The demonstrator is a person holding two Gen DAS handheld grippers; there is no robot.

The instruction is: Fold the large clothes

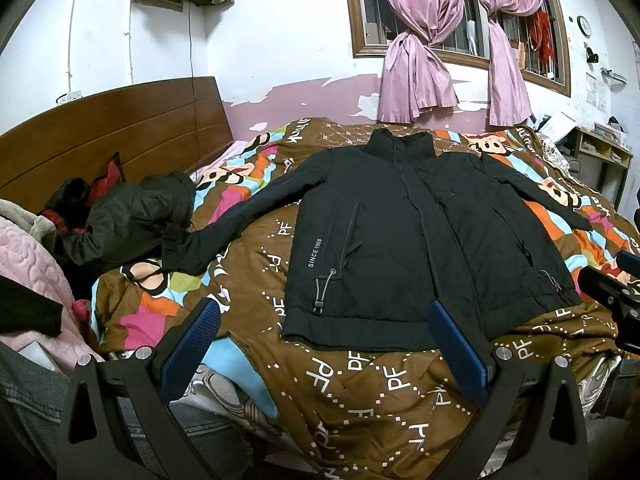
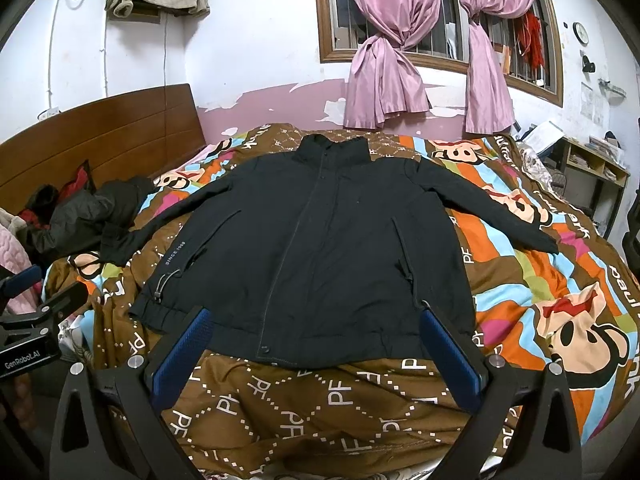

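A black zip-up jacket lies spread flat, front up, on the patterned quilt, collar toward the far wall and both sleeves stretched out sideways. Its left sleeve reaches a heap of dark clothes. My left gripper hovers open above the jacket's hem, nothing between its blue pads. My right gripper also stands open just short of the hem, holding nothing. The right gripper's body shows at the right edge of the left wrist view, and the left gripper's body shows at the left edge of the right wrist view.
A brown cartoon-print quilt covers the bed. A pile of dark and red clothes lies by the wooden headboard. Pink bedding is at the left. A shelf stands at the far right.
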